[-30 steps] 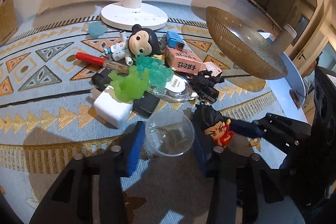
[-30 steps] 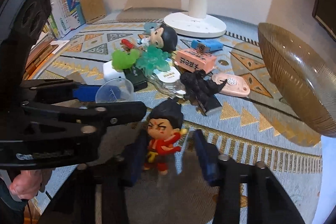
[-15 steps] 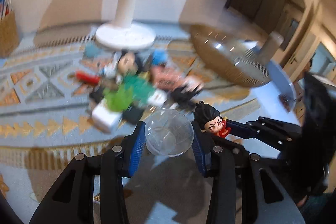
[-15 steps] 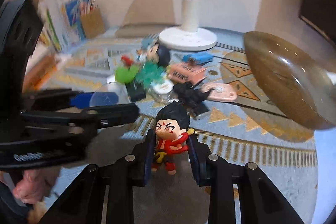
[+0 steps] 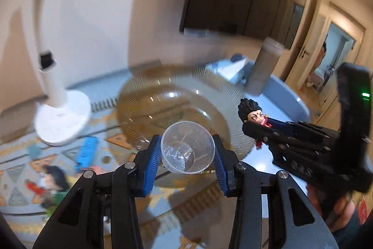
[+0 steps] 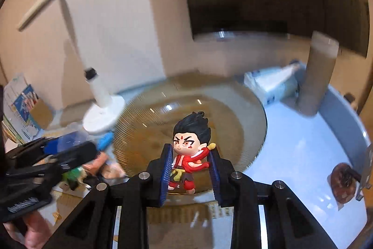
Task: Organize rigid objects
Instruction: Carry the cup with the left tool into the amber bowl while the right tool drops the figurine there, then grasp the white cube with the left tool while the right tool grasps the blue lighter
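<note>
The clear plastic cup [image 5: 187, 147] is pinched between the blue pads of the left tool [image 5: 187, 155], its open mouth facing the camera. The little red toy figure [image 6: 190, 155] stands upright, squeezed in the right tool [image 6: 190, 169]. Both hang in front of the big ribbed glass bowl [image 6: 233, 109], which lies straight ahead and a bit below. The blur makes it hard to tell which tool is nearer; the right one probably is.

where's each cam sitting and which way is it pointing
Left wrist: on the left gripper, looking along its fingers, down at the bowl; it grips a clear cup; right gripper at right.
Right wrist: on the right gripper, facing the same bowl, gripping a figurine; left gripper at left.
Shared: bowl, lamp, both grippers.
</note>
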`<state>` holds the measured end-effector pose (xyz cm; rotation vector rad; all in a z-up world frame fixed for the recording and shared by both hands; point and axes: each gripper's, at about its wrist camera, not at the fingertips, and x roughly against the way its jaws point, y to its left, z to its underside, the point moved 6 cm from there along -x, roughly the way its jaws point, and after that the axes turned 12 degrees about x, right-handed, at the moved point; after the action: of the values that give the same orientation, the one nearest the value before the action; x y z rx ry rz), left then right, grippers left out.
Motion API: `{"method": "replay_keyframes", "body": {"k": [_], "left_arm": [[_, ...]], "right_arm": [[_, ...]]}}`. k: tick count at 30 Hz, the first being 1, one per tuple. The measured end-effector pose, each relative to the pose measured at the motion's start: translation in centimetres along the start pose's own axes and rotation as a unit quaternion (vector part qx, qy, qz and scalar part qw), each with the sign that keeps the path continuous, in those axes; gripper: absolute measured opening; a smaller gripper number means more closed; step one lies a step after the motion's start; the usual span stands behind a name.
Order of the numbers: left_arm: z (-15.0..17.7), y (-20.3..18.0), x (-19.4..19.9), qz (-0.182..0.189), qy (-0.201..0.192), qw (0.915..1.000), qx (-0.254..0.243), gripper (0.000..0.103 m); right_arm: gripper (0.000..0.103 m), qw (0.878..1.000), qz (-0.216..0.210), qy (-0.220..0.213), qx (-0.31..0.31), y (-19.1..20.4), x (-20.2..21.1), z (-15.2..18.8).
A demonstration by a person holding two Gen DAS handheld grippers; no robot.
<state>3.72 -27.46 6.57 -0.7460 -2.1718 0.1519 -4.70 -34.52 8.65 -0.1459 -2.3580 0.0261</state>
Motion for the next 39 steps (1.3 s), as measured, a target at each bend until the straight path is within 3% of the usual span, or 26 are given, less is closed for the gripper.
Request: {"method": "replay_keyframes", "body": {"k": [4, 6, 8, 11, 15, 19, 23, 26, 29, 34, 37, 39], "left_arm": [[0.6, -0.1, -3.1, 0.000, 0.029, 0.9994, 0.017, 0.041], [0.5, 0.5, -4.0, -0.007, 0.044, 0.9984, 0.034, 0.064], [0.4, 1.4, -3.3, -0.002, 0.041, 0.9977, 0.054, 0.074], [0.1, 3.1, -0.3, -0.001, 0.015, 0.9971, 0.075, 0.074], [0.2, 5.6, 6.2, -0.013, -0.042, 0.9955, 0.084, 0.074], [1.3, 8.7, 12.7, -0.053, -0.090, 0.9905, 0.089, 0.074], [3.6, 12.9, 17.7, -0.096, -0.122, 0.9812, 0.115, 0.075], [5.4, 15.6, 19.3, -0.117, -0.132, 0.9746, 0.138, 0.084], [8.0, 19.0, 19.1, -0.159, -0.129, 0.9667, 0.153, 0.085], [11.8, 22.4, 15.1, -0.202, -0.090, 0.9652, 0.139, 0.084], [12.8, 22.8, 13.8, -0.205, -0.072, 0.9668, 0.135, 0.084], [12.5, 22.3, 14.0, -0.199, -0.081, 0.9689, 0.123, 0.085]], "right_arm": [[0.030, 1.000, 0.011, 0.022, 0.017, -0.6, -1.7, 0.6], [0.035, 0.999, 0.017, 0.027, 0.015, -1.2, -1.9, 0.6], [0.055, 0.999, 0.029, 0.012, 0.014, -1.9, -0.8, 0.6], [0.056, 0.999, 0.040, -0.027, 0.007, -2.7, 1.9, 0.2], [0.056, 0.998, 0.015, -0.058, 0.009, -1.2, 5.3, -0.4], [0.059, 0.996, 0.002, -0.075, 0.045, 3.5, 7.3, -1.1], [0.062, 0.992, -0.051, -0.087, 0.074, 9.4, 7.9, -0.6], [0.064, 0.990, -0.077, -0.068, 0.091, 13.4, 6.2, 1.1], [0.064, 0.989, -0.096, -0.044, 0.105, 16.4, 3.4, 3.4], [0.064, 0.987, -0.092, -0.003, 0.129, 18.8, -2.1, 7.2], [0.064, 0.988, -0.085, 0.011, 0.129, 18.7, -3.3, 7.5], [0.065, 0.988, -0.094, 0.009, 0.120, 18.4, -3.4, 7.3]]}}
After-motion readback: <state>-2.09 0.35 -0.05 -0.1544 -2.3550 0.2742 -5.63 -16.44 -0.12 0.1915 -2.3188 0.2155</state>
